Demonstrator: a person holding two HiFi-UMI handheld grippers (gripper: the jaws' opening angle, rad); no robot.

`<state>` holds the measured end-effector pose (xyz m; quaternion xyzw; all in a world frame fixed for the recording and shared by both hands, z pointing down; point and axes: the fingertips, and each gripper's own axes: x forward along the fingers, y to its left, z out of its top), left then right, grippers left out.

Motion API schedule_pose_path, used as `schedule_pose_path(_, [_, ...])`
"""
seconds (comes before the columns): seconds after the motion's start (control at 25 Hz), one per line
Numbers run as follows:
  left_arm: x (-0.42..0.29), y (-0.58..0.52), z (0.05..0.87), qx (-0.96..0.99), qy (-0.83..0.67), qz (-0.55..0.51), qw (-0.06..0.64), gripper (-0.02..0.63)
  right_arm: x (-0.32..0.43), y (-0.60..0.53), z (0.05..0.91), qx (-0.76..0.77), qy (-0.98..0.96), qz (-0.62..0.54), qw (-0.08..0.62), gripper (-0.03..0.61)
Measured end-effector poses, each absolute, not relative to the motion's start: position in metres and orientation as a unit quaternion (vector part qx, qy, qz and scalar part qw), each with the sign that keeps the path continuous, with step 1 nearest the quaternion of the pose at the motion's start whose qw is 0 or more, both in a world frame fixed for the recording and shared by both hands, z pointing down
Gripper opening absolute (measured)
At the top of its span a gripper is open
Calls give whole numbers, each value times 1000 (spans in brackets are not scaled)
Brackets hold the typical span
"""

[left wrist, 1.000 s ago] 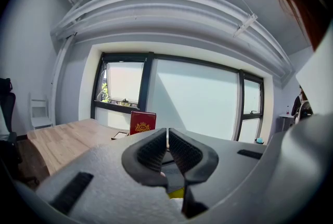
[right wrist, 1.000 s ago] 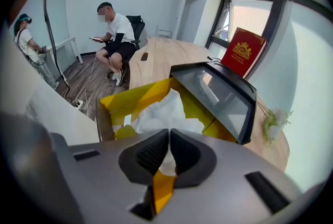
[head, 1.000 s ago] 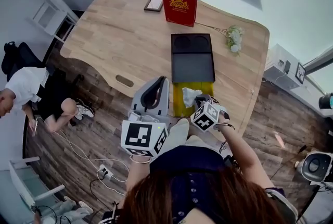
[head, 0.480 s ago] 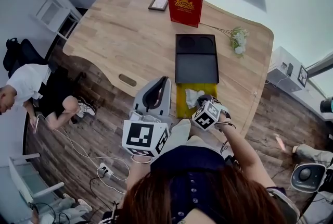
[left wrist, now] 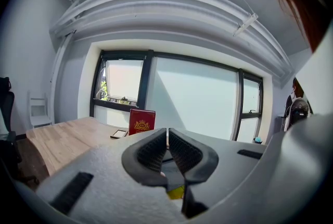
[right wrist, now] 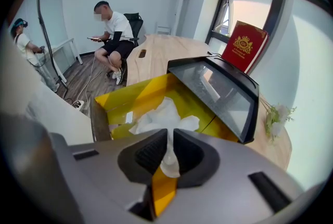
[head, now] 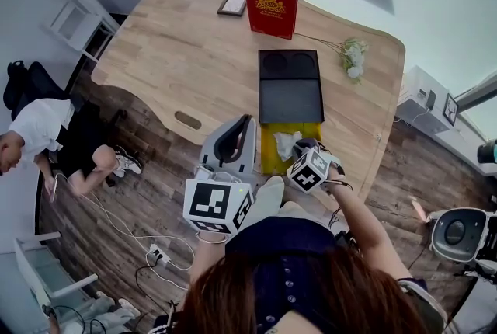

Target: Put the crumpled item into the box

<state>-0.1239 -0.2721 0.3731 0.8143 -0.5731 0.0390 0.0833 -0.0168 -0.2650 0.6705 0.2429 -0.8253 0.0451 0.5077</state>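
Since nothing has moved in 1 second, the right gripper (right wrist: 169, 140) still pinches the tissue (right wrist: 164, 116) in the box (right wrist: 132, 97), so I think only the release remains; the left gripper (left wrist: 167, 140) is pressed together, empty.

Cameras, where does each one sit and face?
Head view: on the person's head, steeply down at the table; hair, arms, both grippers show.
Left gripper view: on the left gripper, facing the windows; shut jaws show.
Right gripper view: on the right gripper, facing the yellow box; jaws pinch the crumpled tissue.
All three share the red book.
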Motion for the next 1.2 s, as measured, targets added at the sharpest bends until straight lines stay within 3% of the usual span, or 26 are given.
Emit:
schedule_pose_path(0.56, [-113,-260,370,821,-565,34,79,35,-16,-262,638,274,-838,37,471,32])
schedule_pose_path(1.2, [-98,-234,360,824,-562,30,68,35,-8,-258,556,360,-860,57,357,31])
